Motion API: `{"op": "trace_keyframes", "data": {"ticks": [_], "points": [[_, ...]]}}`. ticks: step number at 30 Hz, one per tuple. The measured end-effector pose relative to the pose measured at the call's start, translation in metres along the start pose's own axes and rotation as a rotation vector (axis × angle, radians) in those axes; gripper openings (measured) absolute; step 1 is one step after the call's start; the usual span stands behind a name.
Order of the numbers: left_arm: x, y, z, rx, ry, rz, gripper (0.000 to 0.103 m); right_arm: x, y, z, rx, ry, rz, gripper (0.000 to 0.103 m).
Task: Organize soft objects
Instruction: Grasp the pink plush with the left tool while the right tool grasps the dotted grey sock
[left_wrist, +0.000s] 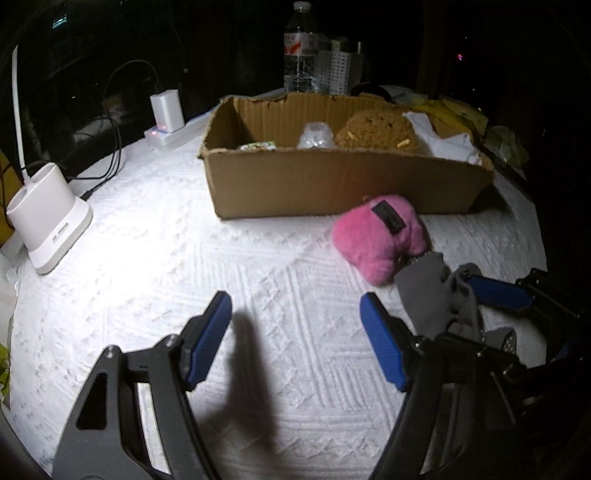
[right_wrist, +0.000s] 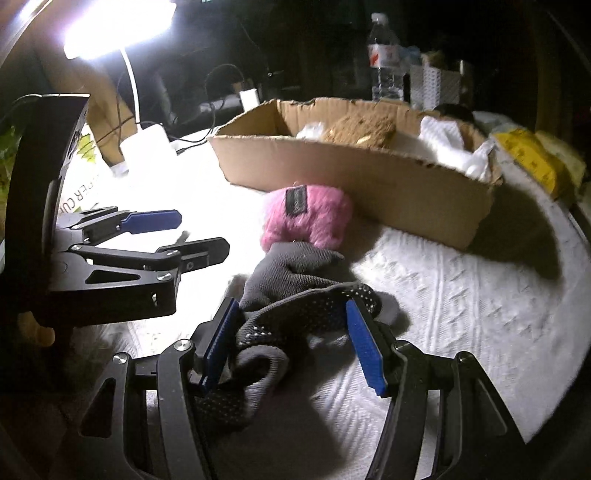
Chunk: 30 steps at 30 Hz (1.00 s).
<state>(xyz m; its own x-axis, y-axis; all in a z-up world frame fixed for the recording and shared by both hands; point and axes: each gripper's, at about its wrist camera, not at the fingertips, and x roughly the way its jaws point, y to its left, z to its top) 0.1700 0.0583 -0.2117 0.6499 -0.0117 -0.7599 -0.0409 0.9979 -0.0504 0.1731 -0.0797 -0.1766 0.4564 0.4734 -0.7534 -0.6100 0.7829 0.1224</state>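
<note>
Socks (right_wrist: 291, 273) were the soft thing I was after, a grey bundle with dotted soles, lying on the white bedspread (right_wrist: 461, 295). I could see the bundle's long way running from near my right gripper (right_wrist: 291, 345) up toward the pink plush toy (right_wrist: 306, 218), and its far grey end touched the toy. The near end curled and folded over itself between my right gripper's blue pads (right_wrist: 364, 347). Those pads stood on each side of the dotted part, very close to it. I could not tell if they were pressing on it.

My left gripper (left_wrist: 295, 336) was open with nothing between its fingers, only bare bedspread and a dark shadow. It sat just to the left of the socks.

The pink toy lay right in front of the cardboard box (left_wrist: 332, 184), touching its near wall as far as I could see. It had a small dark tag on top. Inside the box I saw a brown knitted thing (left_wrist: 376, 129), a clear plastic thing and some white cloth. A white lamp base (left_wrist: 48, 218) stood far to the left, and a water bottle (left_wrist: 301, 48) stood behind the box.
</note>
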Motion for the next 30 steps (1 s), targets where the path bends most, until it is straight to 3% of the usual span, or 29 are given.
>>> {"op": "trace_keyframes", "data": {"ticks": [2,4,13,25,28,30], "points": [[0.002,-0.003,0.001,0.007,0.006,-0.001,0.073,-0.003,-0.001,-0.001,-0.001,-0.005,0.032,0.042],[0.004,-0.009,0.002,0.027,0.012,-0.008,0.073,-0.008,-0.001,-0.001,-0.01,-0.017,0.039,0.032],[0.009,-0.03,0.017,0.089,0.008,-0.011,0.073,-0.027,-0.019,-0.004,0.009,-0.044,0.011,0.016],[0.024,-0.056,0.041,0.173,0.004,-0.038,0.073,-0.044,-0.071,-0.012,0.116,-0.063,-0.091,0.014],[0.033,-0.063,0.045,0.186,0.019,-0.046,0.073,-0.043,-0.069,-0.012,0.109,-0.06,-0.097,0.018],[0.039,-0.066,0.045,0.2,0.027,-0.044,0.073,-0.042,-0.067,-0.012,0.098,-0.056,-0.1,0.028]]}}
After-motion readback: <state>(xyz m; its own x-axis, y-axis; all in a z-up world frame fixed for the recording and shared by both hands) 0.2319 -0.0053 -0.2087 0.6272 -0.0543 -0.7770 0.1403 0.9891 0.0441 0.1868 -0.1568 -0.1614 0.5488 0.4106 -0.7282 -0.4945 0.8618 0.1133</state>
